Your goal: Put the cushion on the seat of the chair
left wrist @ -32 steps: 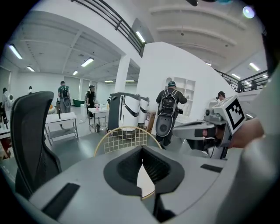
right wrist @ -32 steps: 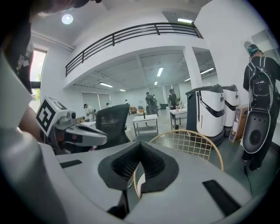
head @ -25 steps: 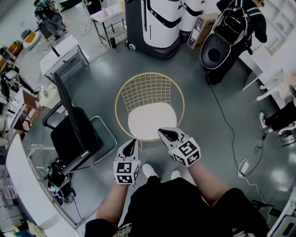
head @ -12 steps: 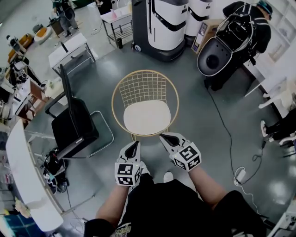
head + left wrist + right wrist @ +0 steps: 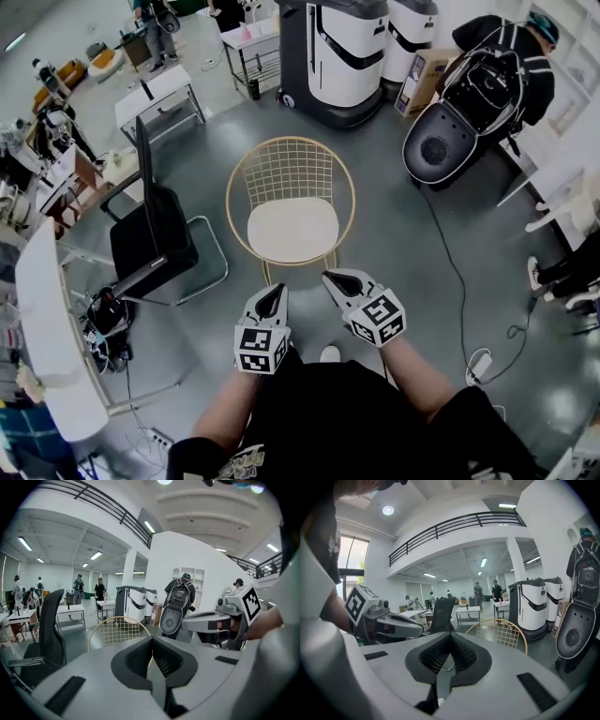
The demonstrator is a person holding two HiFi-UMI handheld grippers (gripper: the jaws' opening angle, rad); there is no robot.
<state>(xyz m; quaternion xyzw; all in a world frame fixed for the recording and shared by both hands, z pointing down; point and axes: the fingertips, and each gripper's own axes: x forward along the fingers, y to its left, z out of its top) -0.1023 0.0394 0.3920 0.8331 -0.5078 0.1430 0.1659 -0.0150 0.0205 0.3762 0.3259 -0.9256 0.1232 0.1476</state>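
Observation:
A round gold wire chair point(image 5: 292, 178) stands on the grey floor ahead of me. The cream cushion point(image 5: 292, 230) lies flat on its seat. My left gripper point(image 5: 272, 294) and right gripper point(image 5: 334, 279) hover side by side in front of the chair, a short way from it. Both are shut with nothing in them. In the left gripper view the left gripper point(image 5: 151, 643) points toward the wire chair back point(image 5: 117, 631), and the right gripper point(image 5: 187, 624) shows beside it. In the right gripper view the right gripper point(image 5: 449, 638) faces the chair point(image 5: 502, 632), with the left gripper point(image 5: 419, 631) at the left.
A black office chair point(image 5: 150, 239) stands to the left of the wire chair. Large white machines point(image 5: 342, 56) stand behind it, and a person beside a black pod point(image 5: 469, 103) is at the back right. A cable point(image 5: 457, 281) trails over the floor on the right. White tables point(image 5: 52, 328) line the left.
Both grippers have drawn back from the chair's front edge, still shut and empty. The chair with the cushion now lies farther from them.

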